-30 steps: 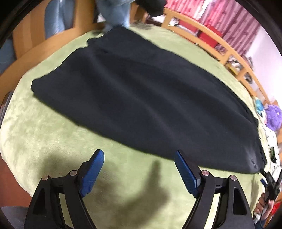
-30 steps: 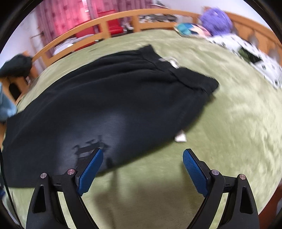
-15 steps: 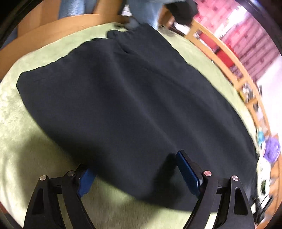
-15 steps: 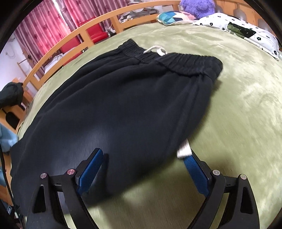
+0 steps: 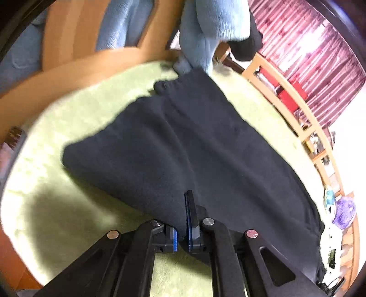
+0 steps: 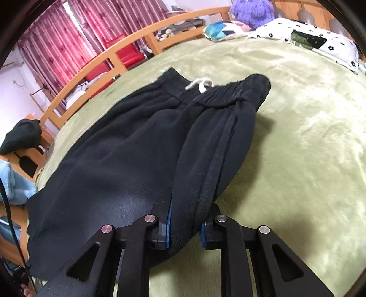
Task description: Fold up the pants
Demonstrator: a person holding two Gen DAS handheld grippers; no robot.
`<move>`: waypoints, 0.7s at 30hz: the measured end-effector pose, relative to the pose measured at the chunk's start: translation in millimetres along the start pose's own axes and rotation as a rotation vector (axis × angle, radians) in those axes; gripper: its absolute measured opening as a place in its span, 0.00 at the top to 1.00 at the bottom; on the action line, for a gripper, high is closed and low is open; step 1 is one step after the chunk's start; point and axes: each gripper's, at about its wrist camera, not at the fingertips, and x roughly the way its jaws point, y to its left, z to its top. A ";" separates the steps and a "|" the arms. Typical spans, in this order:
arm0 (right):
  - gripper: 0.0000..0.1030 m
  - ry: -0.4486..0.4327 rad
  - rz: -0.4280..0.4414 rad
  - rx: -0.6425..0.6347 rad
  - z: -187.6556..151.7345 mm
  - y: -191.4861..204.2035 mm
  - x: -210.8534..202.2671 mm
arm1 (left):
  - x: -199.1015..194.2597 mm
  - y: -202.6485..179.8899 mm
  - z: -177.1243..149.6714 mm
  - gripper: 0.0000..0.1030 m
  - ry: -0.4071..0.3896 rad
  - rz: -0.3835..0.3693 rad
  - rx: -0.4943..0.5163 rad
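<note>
Black pants (image 5: 194, 148) lie spread on a green blanket (image 5: 57, 205) on a bed. My left gripper (image 5: 183, 228) is shut on the near edge of a pant leg, with cloth bunched between its blue pads. In the right wrist view the pants (image 6: 114, 160) show their elastic waistband with a white drawstring (image 6: 201, 84) at the far end. My right gripper (image 6: 185, 230) is shut on a thick fold of the pants near the waist side, and the fabric is gathered into ridges there.
A wooden bed rail (image 6: 103, 59) runs along the far side, with red curtains behind. Light blue cloth (image 5: 205, 34) hangs over the footboard beyond the pant hems. A purple plush (image 6: 251, 11), a patterned cushion and a black-and-white pillow (image 6: 320, 41) lie at the head end.
Both grippers moved forward onto the near edge of the pants and shut on the fabric. They were open half a second ago. The cloth is now bunched at both grips.
</note>
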 end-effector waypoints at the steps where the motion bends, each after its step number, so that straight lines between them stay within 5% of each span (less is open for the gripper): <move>1: 0.83 0.001 0.006 -0.002 0.0 0.4 -5.0 | -7.2 0.8 3.4 0.94 -0.005 -0.014 -0.003; 11: 0.82 -0.028 0.065 -0.103 54.8 47.8 -23.3 | -14.8 -73.7 57.0 0.94 -0.104 -0.013 0.162; 21: 0.83 -0.095 0.119 -0.170 170.4 141.6 42.4 | 39.0 -176.7 148.1 0.94 -0.242 0.028 0.283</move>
